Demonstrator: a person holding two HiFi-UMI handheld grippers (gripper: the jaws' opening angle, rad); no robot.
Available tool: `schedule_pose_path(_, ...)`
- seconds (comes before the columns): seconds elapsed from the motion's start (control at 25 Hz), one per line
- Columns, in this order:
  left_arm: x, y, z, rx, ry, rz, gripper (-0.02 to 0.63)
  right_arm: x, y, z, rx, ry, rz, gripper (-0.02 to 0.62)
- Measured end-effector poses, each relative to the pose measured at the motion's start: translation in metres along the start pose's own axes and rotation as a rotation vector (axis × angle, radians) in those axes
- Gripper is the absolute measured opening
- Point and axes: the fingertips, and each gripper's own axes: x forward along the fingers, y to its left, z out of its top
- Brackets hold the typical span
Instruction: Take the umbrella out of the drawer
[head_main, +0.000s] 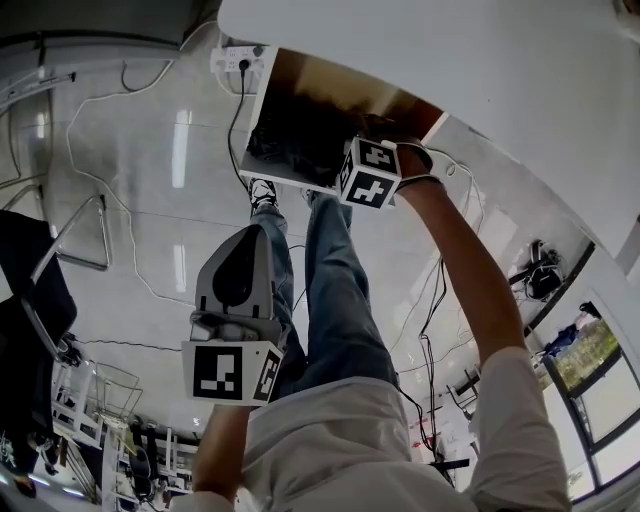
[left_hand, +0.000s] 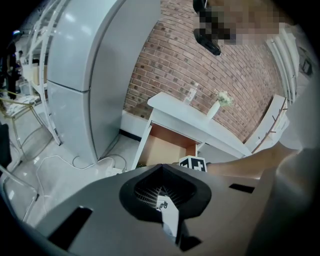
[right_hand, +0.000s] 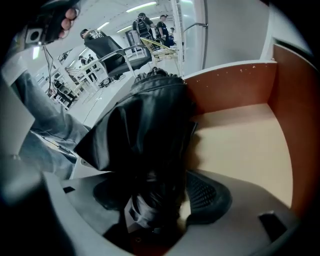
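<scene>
Under the white table (head_main: 430, 50) the drawer (head_main: 262, 100) stands pulled out. A black folded umbrella (head_main: 290, 140) lies inside it, bunched against the near side. My right gripper (head_main: 368, 170) reaches down into the drawer. In the right gripper view the umbrella (right_hand: 150, 130) runs between its jaws (right_hand: 160, 195), which stand wide; a gap shows beside the right pad (right_hand: 210, 195), so it is open. The drawer's tan floor (right_hand: 240, 150) is bare to the right. My left gripper (head_main: 243, 245) hangs in front of the body, away from the drawer, shut (left_hand: 162, 197) with nothing held.
A power strip (head_main: 238, 58) and cables lie on the shiny floor beside the drawer. The person's legs in jeans (head_main: 340, 290) stand right below it. A chair (head_main: 40, 290) is at the left. A tall white cabinet (left_hand: 85, 60) stands left of the table; a small vase (left_hand: 217, 102) is on top.
</scene>
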Motion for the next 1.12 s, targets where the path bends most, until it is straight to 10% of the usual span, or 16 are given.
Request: schedule_pose_path(1.12, -0.009, 0.007, 0.008, -0.021, -0.027, 0.012, 0.017, 0.0, -0.001, 0.001, -0.012, -0.008, -0.029, 0.235)
